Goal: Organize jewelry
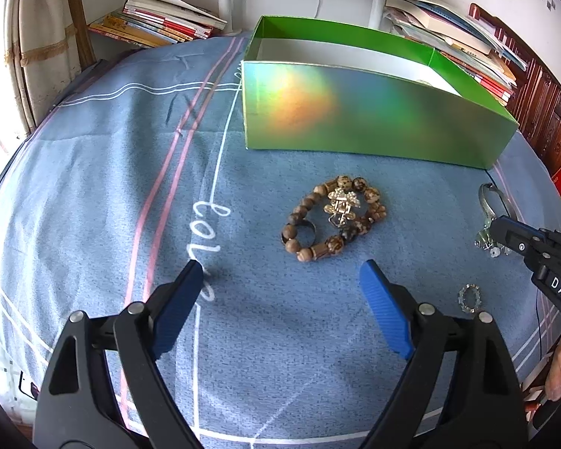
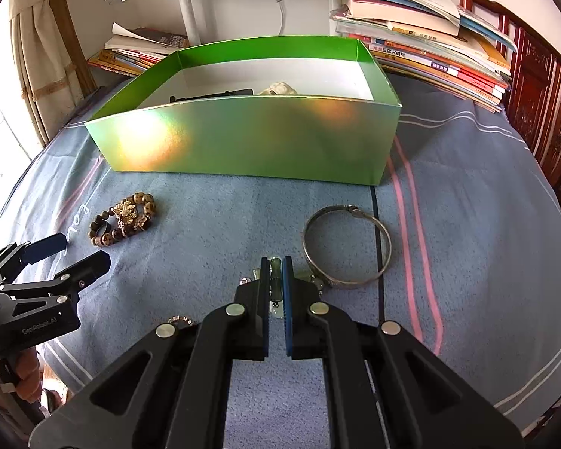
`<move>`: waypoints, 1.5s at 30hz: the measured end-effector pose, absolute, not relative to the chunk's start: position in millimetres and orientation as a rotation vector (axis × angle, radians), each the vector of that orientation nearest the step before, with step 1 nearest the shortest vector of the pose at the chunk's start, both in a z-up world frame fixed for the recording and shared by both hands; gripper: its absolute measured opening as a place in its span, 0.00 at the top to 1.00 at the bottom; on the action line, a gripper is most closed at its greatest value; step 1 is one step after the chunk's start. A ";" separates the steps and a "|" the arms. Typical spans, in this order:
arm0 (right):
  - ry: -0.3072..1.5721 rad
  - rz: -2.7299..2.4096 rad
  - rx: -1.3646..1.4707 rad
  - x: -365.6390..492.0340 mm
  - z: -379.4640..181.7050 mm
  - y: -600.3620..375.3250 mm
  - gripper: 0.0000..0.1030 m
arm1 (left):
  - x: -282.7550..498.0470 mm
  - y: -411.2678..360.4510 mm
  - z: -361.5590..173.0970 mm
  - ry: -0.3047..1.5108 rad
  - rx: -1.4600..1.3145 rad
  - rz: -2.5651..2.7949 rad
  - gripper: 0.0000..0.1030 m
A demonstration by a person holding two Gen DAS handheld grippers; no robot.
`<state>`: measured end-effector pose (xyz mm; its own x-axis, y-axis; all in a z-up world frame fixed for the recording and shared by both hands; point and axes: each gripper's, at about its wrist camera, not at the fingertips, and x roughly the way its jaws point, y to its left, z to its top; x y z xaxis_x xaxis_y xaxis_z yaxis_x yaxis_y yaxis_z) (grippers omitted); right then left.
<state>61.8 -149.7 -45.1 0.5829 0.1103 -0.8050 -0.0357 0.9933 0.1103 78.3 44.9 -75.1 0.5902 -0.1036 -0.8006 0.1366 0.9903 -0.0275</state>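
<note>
Jewelry lies scattered on a blue-grey bedsheet w/ pink and white stripes (image 2: pixel 467 194), in front of an open, shiny green cardboard box (image 2: pixel 250 138).

Right gripper (image 2: pixel 276 262), black w/ blue ribbed pads: jaws nearly together, pinched on a small pale-green beaded trinket w/ silver bits (image 2: pixel 276 277). Trinket sits low on the sheet, just beside and touching the near edge of a thin silver metal bangle (image 2: pixel 383 232). In the left wrist view the same gripper tip (image 1: pixel 505 230) is at the trinket (image 1: pixel 484 241) w/ the bangle (image 1: pixel 486 194) behind it.

Left gripper (image 1: pixel 280 273): jaws spread wide, nothing between them, hovering over bare sheet. From the right wrist view it's at far left (image 2: pixel 74 250), held by a hand (image 2: pixel 22 370).

Brown wooden-bead bracelet (image 1: pixel 333 219) lies ahead of the left gripper, between it and the box. A gold rhinestone hair clip (image 1: pixel 341 205) rests on top of it; a dark ring (image 1: pixel 303 230) lies at its left edge, touching the beads. Same cluster shows in the right wrist view (image 2: pixel 123 220).

Small sparkly silver ring (image 1: pixel 469 297) lies near the right gripper, apart from the rest.

Inside the box: a long black item (image 2: pixel 209 95) and a cream-coloured piece (image 2: pixel 278 88), both mostly hidden by the front wall; can't tell what they are.

Stacks of books (image 2: pixel 430 48) sit behind the box.
</note>
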 end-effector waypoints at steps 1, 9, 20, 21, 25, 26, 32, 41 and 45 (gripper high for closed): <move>0.944 0.085 0.084 61.4 -45.1 -149.7 0.94 | 78.6 44.9 -75.1 0.929 0.039 -0.140 0.17; 0.945 0.083 0.082 61.5 -45.7 -149.6 0.94 | 79.5 42.9 -75.2 0.931 0.042 -0.141 0.15; 0.946 0.083 0.086 59.7 -46.5 -150.0 0.94 | 78.5 41.5 -75.7 0.936 0.042 -0.140 0.15; 0.946 0.084 0.087 59.2 -46.7 -150.1 0.94 | 78.4 41.6 -75.6 0.937 0.043 -0.141 0.15; 0.946 0.086 0.092 58.0 -47.0 -150.8 0.94 | 77.6 39.3 -75.4 0.939 0.047 -0.144 0.15; 0.946 0.087 0.092 57.6 -47.2 -151.0 0.94 | 77.6 39.3 -75.3 0.940 0.048 -0.145 0.15; 0.946 0.086 0.092 58.4 -47.4 -150.5 0.94 | 77.3 38.1 -75.5 0.942 0.052 -0.146 0.14; 0.947 0.083 0.088 57.9 -47.8 -149.8 0.94 | 77.4 38.0 -76.4 0.943 0.053 -0.148 0.13; 0.947 0.083 0.088 58.2 -47.9 -149.8 0.94 | 77.3 37.7 -76.3 0.943 0.054 -0.147 0.13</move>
